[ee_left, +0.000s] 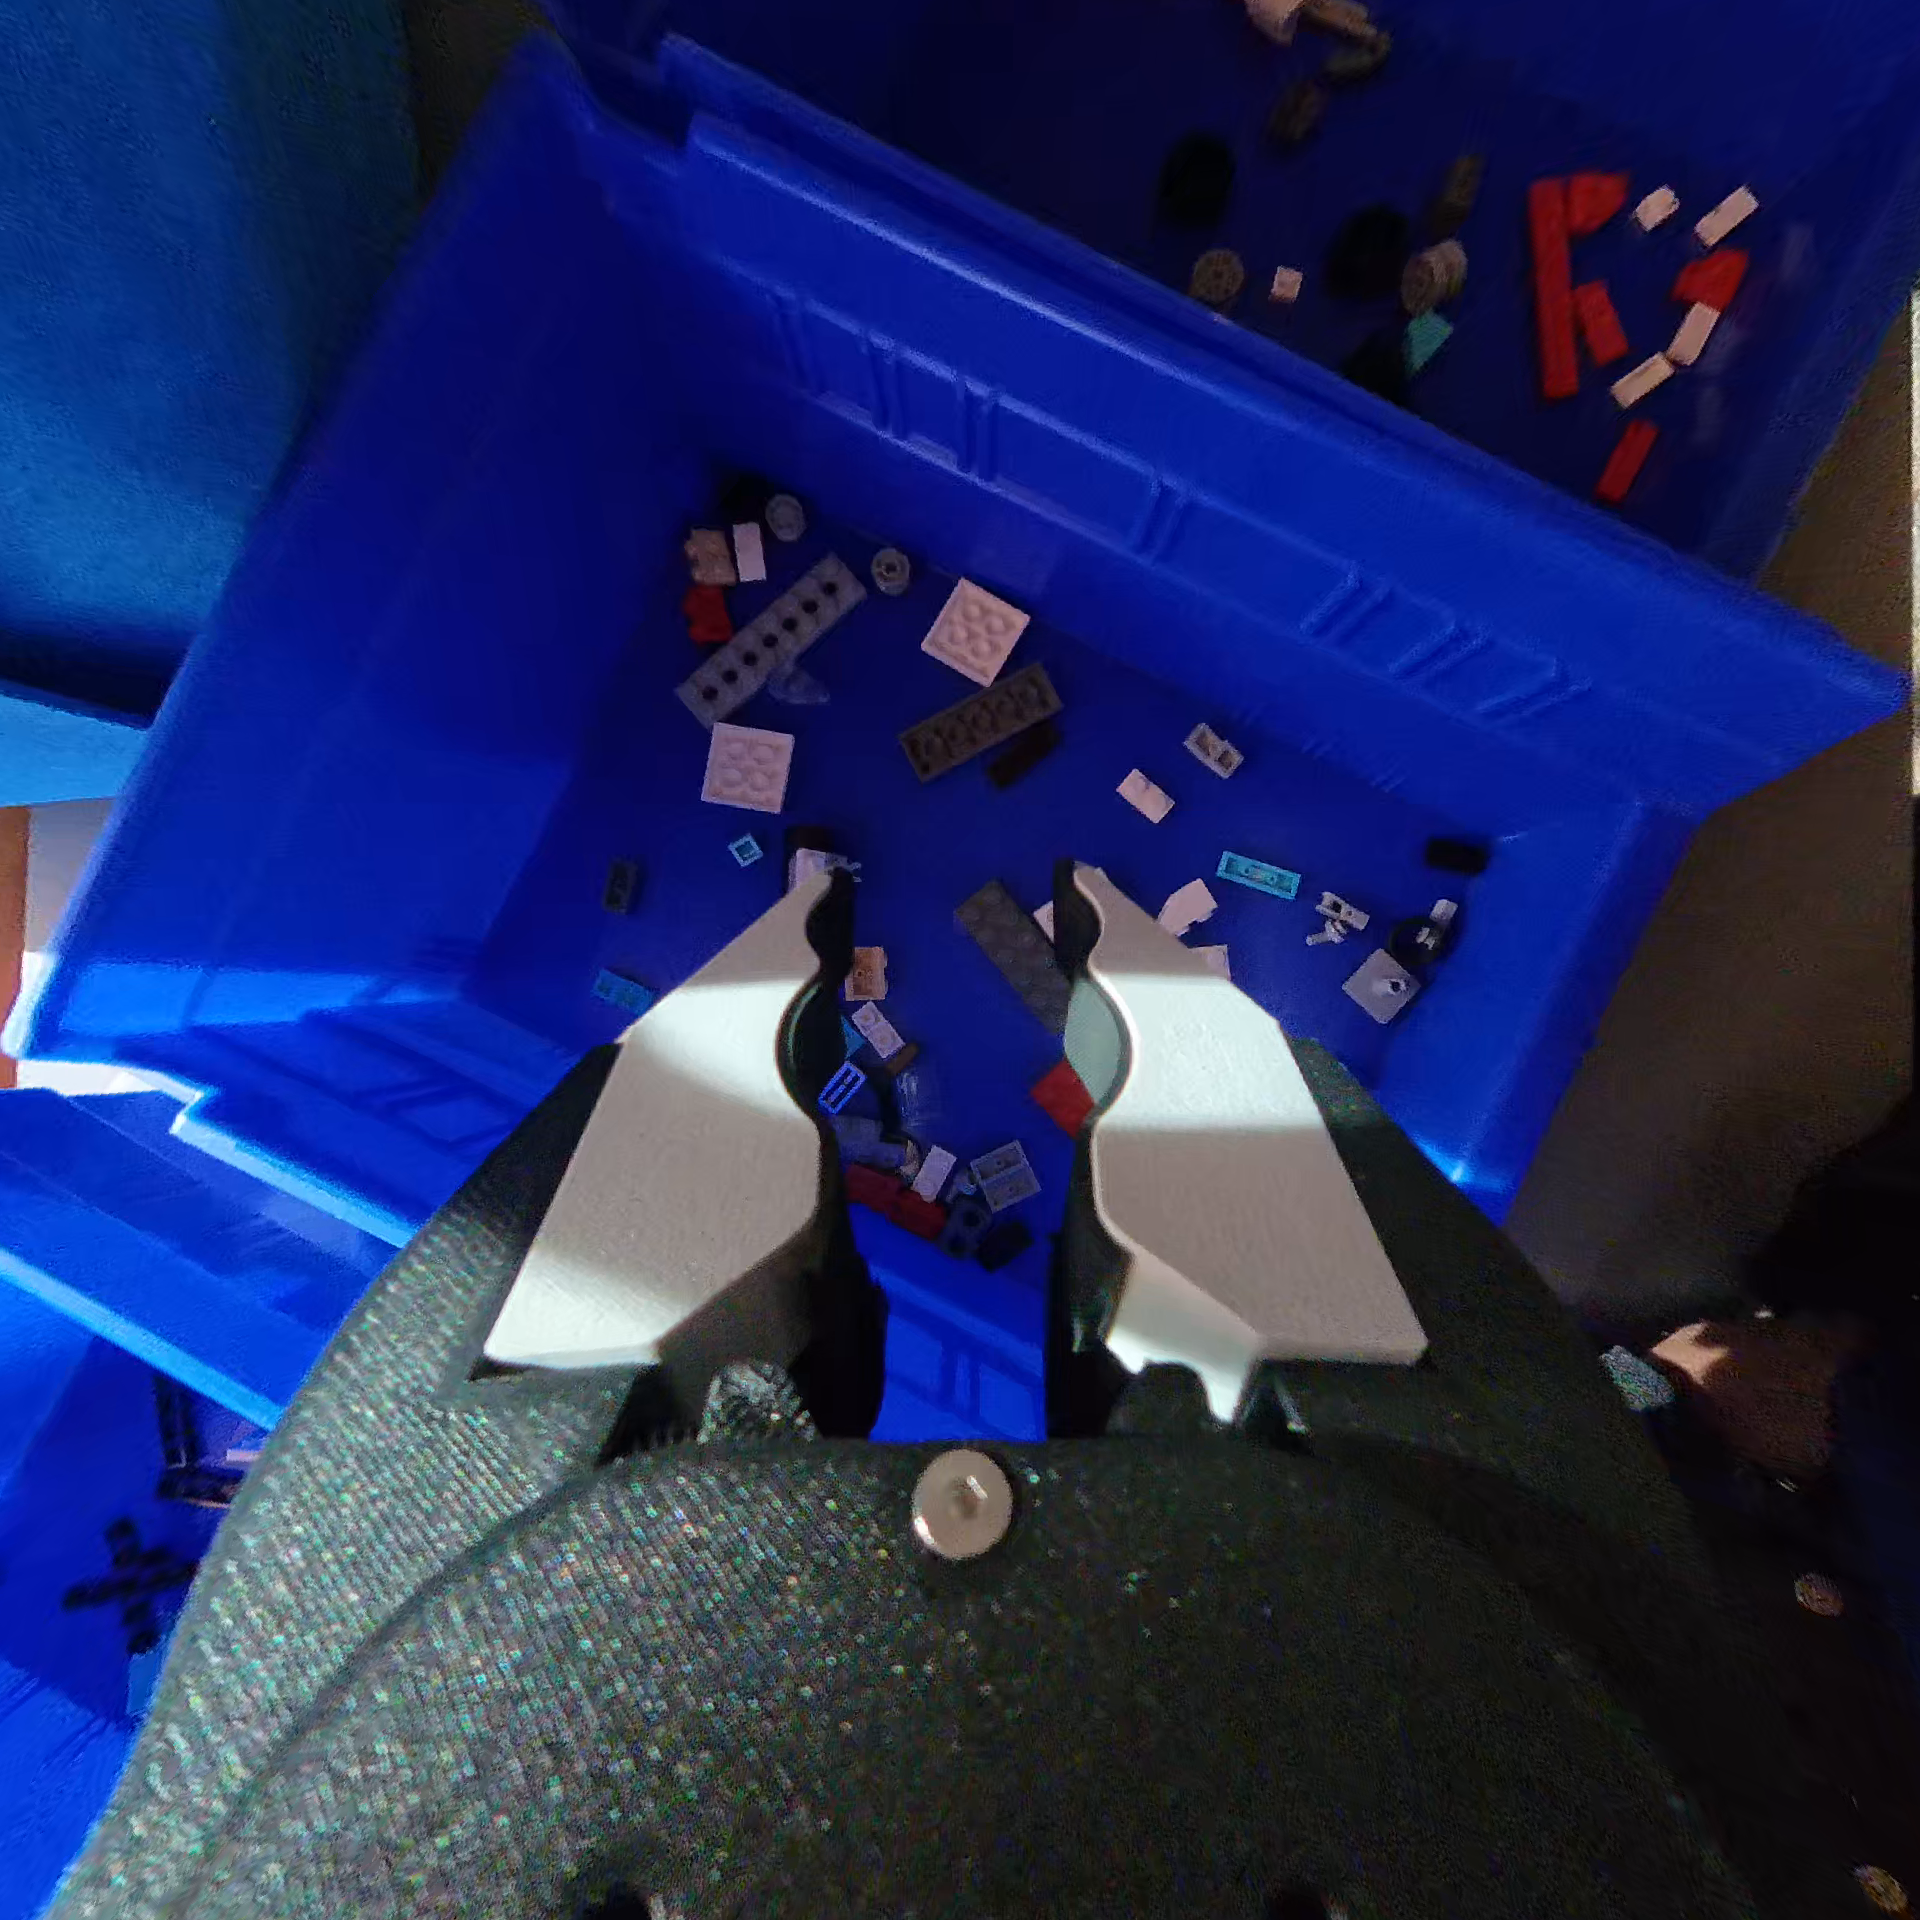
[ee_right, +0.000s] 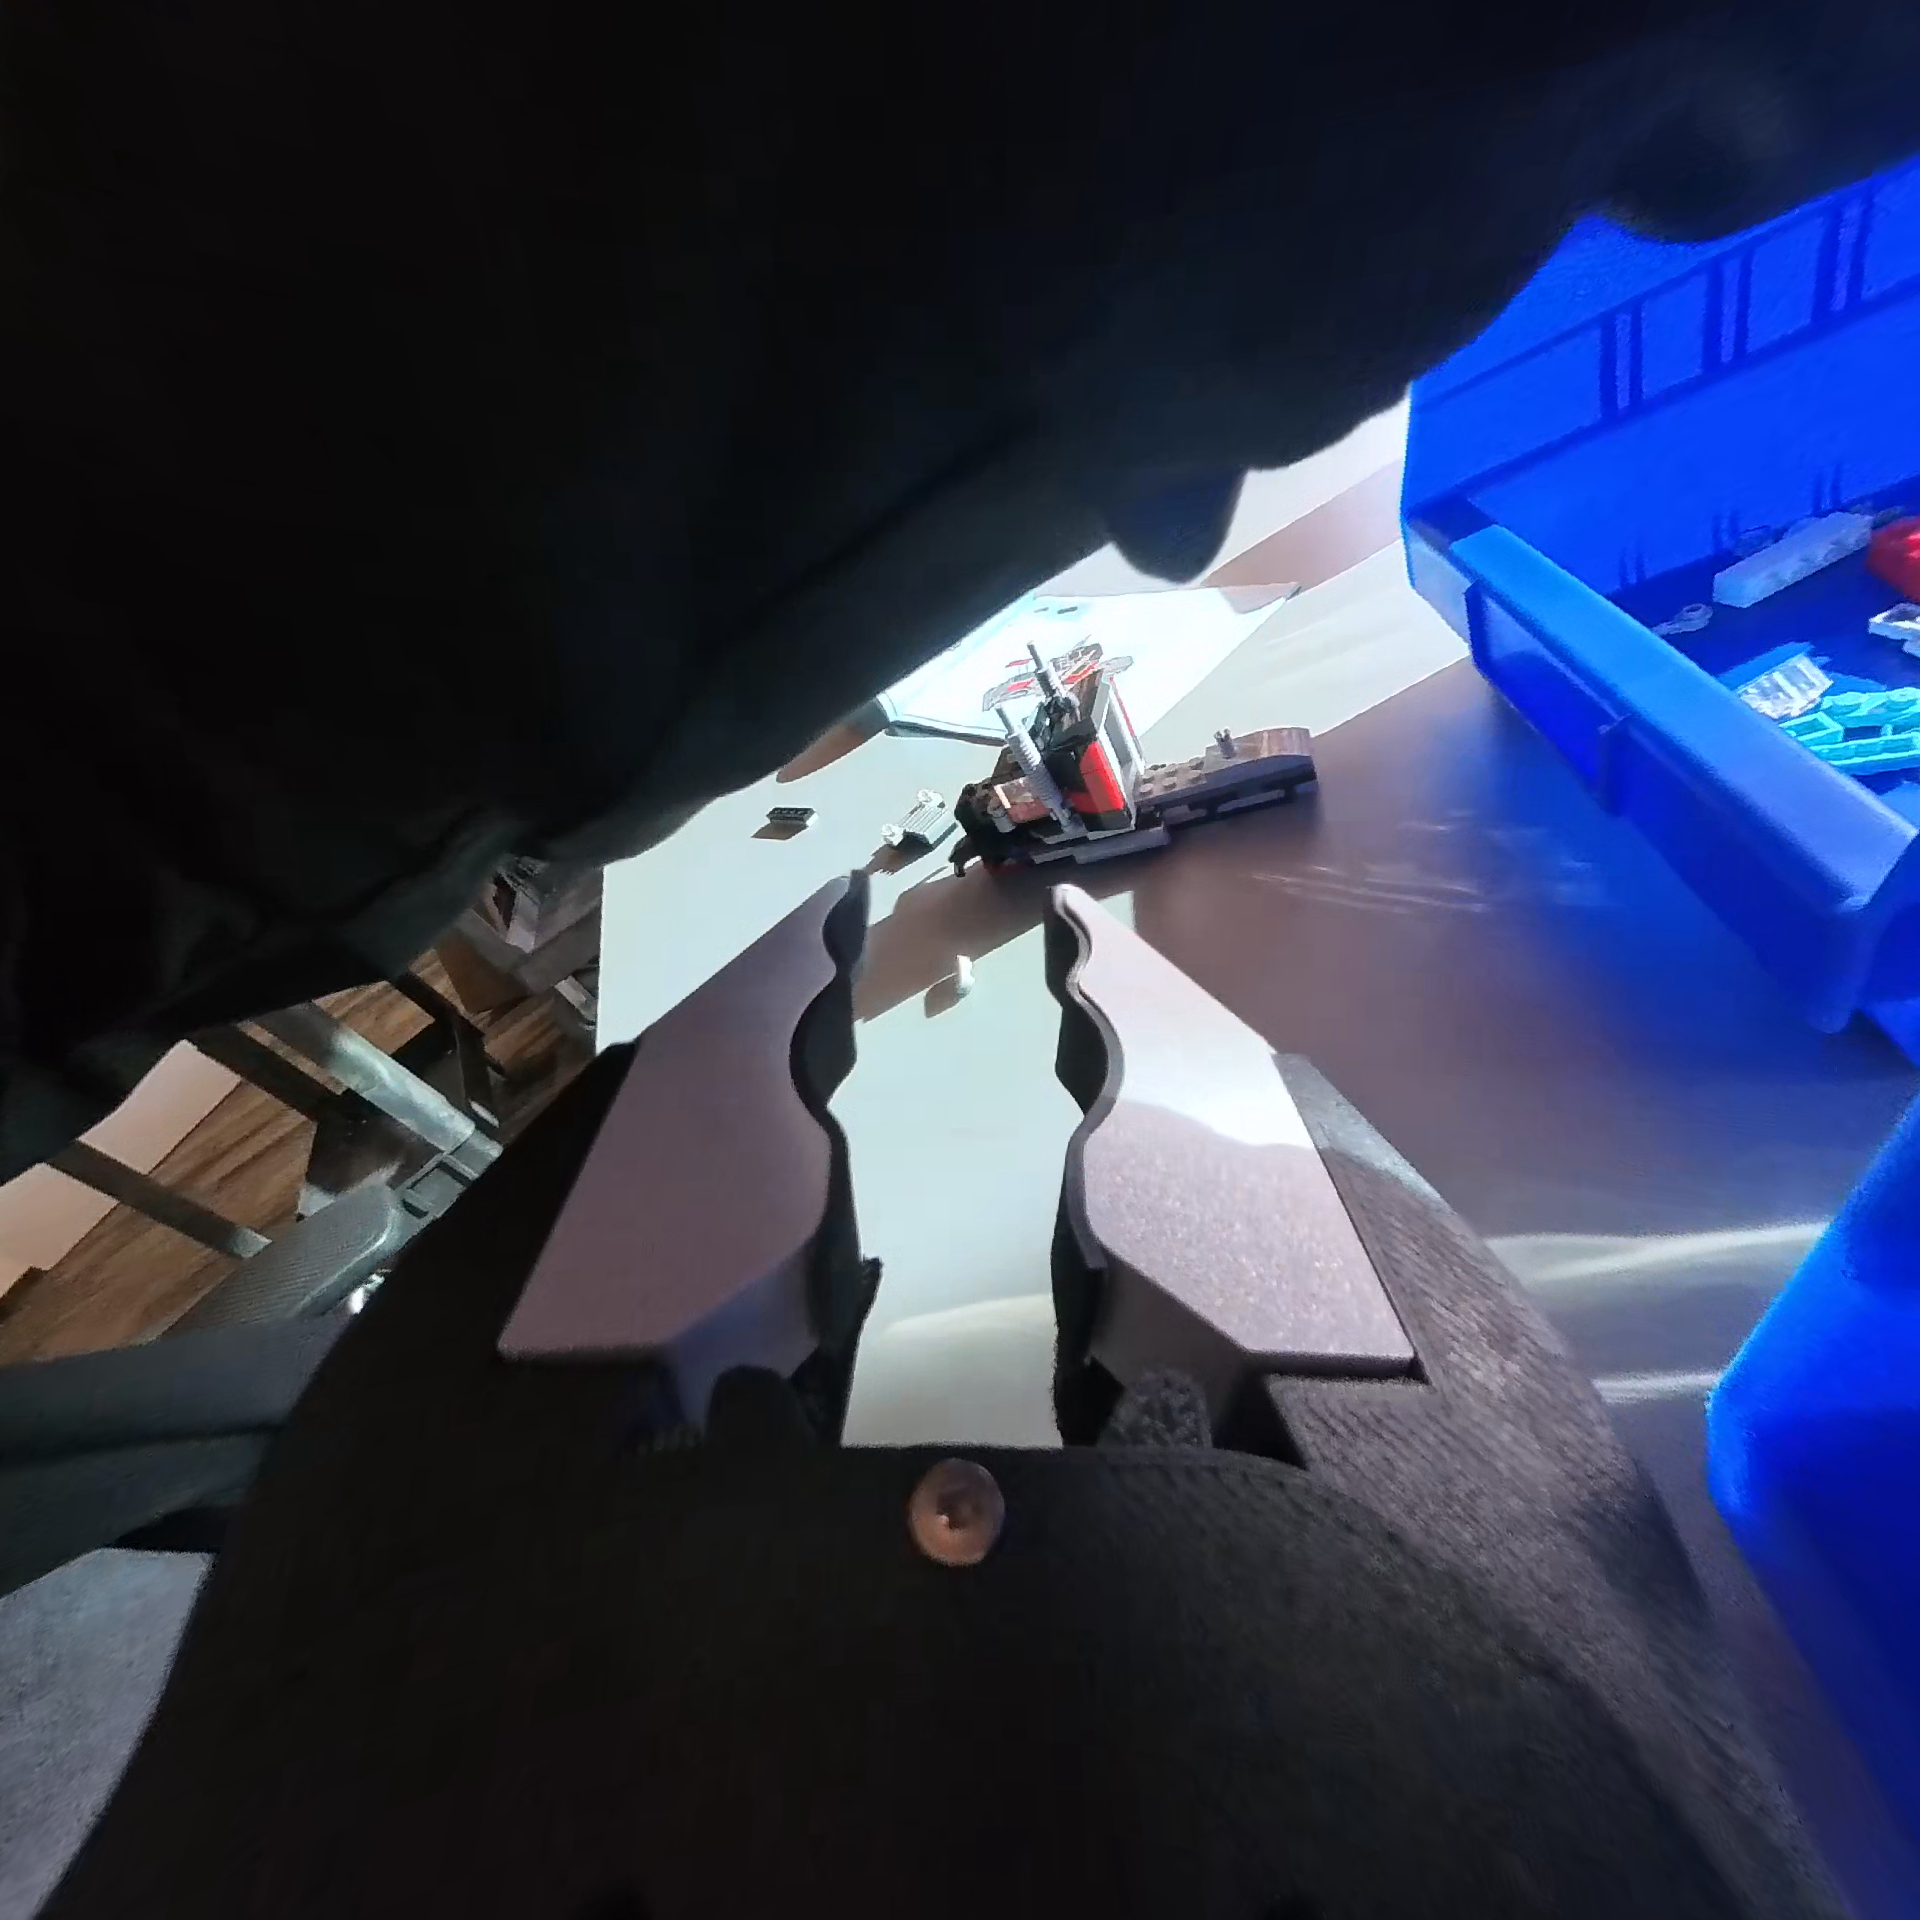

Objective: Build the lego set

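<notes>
In the left wrist view my left gripper [ee_left: 954,883] is open and empty, hovering above a blue bin [ee_left: 1039,436] of loose lego pieces. Below it lie a dark grey plate [ee_left: 1013,951], two white square plates [ee_left: 975,631], a brown plate [ee_left: 980,722] and a grey holed beam [ee_left: 771,652]. In the right wrist view my right gripper [ee_right: 954,899] is open and empty, low over the table. Ahead of it stands the partly built red, black and grey lego model [ee_right: 1081,790]. Small loose pieces [ee_right: 795,819] lie left of the model, and a tiny white piece [ee_right: 951,992] lies between the fingers' line.
A second blue bin [ee_left: 1558,135] behind holds red and tan pieces. In the right wrist view a blue bin [ee_right: 1662,727] with cyan and clear pieces stands at the right. A dark sleeve [ee_right: 623,364] fills the top. A paper sheet [ee_right: 1174,639] lies behind the model. The table edge [ee_right: 601,956] is at the left. Spacing between my two grippers at the tips: around 30 centimetres. To reach the dark grey plate [ee_left: 1013,951] in a straight line is about 9 centimetres for my left fingers, about 25 centimetres for my right.
</notes>
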A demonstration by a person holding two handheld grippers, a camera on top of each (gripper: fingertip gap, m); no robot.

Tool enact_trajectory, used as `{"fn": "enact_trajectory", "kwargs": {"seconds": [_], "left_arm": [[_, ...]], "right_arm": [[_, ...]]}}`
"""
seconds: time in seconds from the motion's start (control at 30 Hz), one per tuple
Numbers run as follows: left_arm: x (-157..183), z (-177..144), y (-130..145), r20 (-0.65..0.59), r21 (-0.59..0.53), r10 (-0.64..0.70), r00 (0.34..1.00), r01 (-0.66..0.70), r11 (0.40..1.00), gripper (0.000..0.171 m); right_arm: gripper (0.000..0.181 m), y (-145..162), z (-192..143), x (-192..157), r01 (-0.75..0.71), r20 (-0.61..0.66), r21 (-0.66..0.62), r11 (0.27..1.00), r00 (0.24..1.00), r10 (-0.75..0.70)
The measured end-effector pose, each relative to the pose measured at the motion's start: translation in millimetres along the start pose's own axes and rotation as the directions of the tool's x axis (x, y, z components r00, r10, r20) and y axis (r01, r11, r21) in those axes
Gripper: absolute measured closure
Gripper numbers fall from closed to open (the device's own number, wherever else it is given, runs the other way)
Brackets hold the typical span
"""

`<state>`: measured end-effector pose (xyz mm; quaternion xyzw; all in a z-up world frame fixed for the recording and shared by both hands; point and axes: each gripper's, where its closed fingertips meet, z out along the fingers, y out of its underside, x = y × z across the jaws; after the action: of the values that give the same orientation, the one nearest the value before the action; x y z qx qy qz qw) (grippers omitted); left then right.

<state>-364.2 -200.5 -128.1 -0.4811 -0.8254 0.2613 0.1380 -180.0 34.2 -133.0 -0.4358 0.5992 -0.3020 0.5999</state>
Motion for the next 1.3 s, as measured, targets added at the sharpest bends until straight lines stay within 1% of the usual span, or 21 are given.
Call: {"fn": "enact_trajectory", "kwargs": {"seconds": [0.13, 0.27, 0.47, 0.63, 0.77, 0.87, 1.13, 1.3], "left_arm": [[6.6, 7.1, 4.7, -0.043, -0.045, 0.027, 0.999, -0.029, 0.999, 0.132], [7.1, 9.2, 10.5, -0.045, -0.096, 0.056, 0.997, -0.06, 0.994, 0.132], [-1.3, 5.9, 35.3, -0.028, -0.226, 0.09, 0.996, -0.094, 0.97, 0.132], [3.4, 6.5, 51.1, -0.06, -0.302, 0.136, 0.989, -0.148, 0.942, 0.132], [12.7, 10.0, 56.6, -0.106, -0.326, 0.163, 0.981, -0.189, 0.926, 0.133], [12.5, 11.0, 60.1, -0.106, -0.346, 0.177, 0.978, -0.203, 0.916, 0.133], [-10.2, 3.3, 52.1, -0.005, -0.327, 0.136, 0.991, -0.13, 0.936, 0.135], [4.7, 5.5, 55.6, -0.073, -0.329, 0.157, 0.985, -0.173, 0.928, 0.135]], "right_arm": [[0.147, 0.7, 0.0, -1.8, -0.005, 0.018, -0.005, 1.0, 1.0, 0.005], [0.147, 1.5, 0.1, -3.6, -0.008, 0.034, -0.011, 1.0, 0.999, 0.008], [0.147, 2.2, 0.3, -4.6, -0.012, 0.045, -0.017, 1.0, 0.999, 0.012], [0.147, 2.8, 0.8, -4.5, -0.014, 0.047, -0.021, 1.0, 0.999, 0.015], [0.147, 3.0, 1.0, -4.7, -0.014, 0.048, -0.022, 1.0, 0.999, 0.015], [0.146, 3.0, 0.8, -5.0, -0.014, 0.052, -0.022, 1.0, 0.999, 0.015], [0.146, 3.5, 0.8, -5.9, -0.014, 0.059, -0.025, 1.0, 0.998, 0.016], [0.146, 3.5, 0.8, -6.1, -0.016, 0.062, -0.025, 1.0, 0.998, 0.018]]}}
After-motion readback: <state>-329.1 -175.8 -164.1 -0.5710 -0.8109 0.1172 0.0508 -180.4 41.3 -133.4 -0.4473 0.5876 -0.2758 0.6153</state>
